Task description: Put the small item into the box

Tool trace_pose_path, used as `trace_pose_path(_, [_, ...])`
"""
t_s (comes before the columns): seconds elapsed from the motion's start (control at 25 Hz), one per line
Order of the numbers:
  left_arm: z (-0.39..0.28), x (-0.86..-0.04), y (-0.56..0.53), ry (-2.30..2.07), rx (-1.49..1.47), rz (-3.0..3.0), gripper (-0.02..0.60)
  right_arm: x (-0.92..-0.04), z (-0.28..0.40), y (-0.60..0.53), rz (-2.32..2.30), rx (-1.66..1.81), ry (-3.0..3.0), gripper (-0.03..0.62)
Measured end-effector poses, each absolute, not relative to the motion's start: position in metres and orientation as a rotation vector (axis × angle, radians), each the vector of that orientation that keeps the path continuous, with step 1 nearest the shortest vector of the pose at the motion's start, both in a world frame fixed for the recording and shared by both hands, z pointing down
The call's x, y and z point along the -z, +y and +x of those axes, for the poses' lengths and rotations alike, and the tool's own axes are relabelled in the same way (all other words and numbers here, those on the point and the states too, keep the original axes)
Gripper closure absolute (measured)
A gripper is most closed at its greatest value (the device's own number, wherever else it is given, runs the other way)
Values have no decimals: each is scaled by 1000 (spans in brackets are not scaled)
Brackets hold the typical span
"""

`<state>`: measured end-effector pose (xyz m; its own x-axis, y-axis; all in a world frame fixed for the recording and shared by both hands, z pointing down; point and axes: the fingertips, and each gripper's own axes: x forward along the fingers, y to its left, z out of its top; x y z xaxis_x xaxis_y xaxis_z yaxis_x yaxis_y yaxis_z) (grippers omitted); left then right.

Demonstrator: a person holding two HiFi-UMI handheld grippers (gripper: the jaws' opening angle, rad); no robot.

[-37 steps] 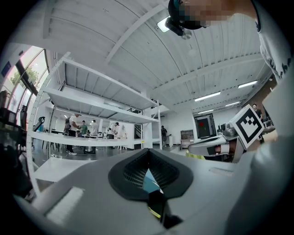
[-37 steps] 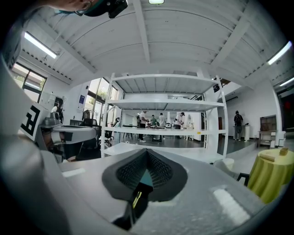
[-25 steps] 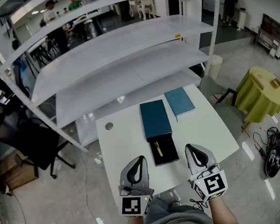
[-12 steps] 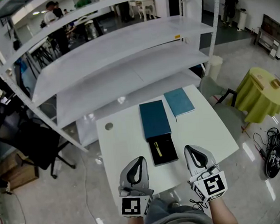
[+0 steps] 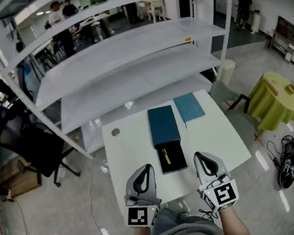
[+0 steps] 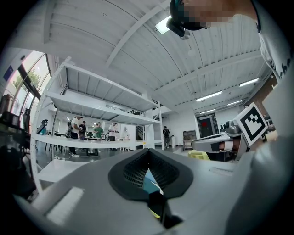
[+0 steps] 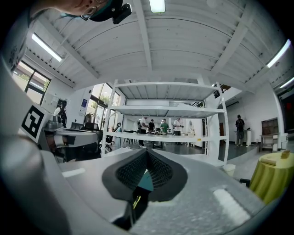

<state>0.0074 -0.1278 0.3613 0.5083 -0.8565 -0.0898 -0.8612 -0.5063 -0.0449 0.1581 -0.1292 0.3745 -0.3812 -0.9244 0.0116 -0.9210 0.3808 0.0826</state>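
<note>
So the box [image 5: 179,161] is the black tray roughly in the middle of the white table [image 5: 132,151], and the pen [image 5: 166,156], a little gold one, is already lying inside it, running lengthwise and a bit left of the box's centre. The dark teal lid [image 5: 163,124] is flat on the table right against the far edge of the box. Past the box and off to the right there's a lighter teal book [image 5: 189,106], just beside the lid's far right corner. A small round grey disc [image 5: 115,132] sits well off to the far left of the box.

The left gripper [image 5: 147,167] is near the box's near-left corner and the right gripper [image 5: 199,155] near its near-right corner, both pointing away from the person and neither touching the box. In both gripper views the jaws are closed up, with the tips meeting and nothing clamped. You just see a sliver of the box and pen through the slit under the black pads [image 6: 131,173].

Beyond the box, past the far table edge, is a big white shelf rack [image 5: 132,64]. Well to the box's right is a round table with a yellow-green cloth [image 5: 269,103].
</note>
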Motion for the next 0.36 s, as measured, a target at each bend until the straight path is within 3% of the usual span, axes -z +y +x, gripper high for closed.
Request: trace_pose_path(0.36, [1,-361,-127,1534,-106,-2649,569,-377,155,-130,1721,93,-2569,592])
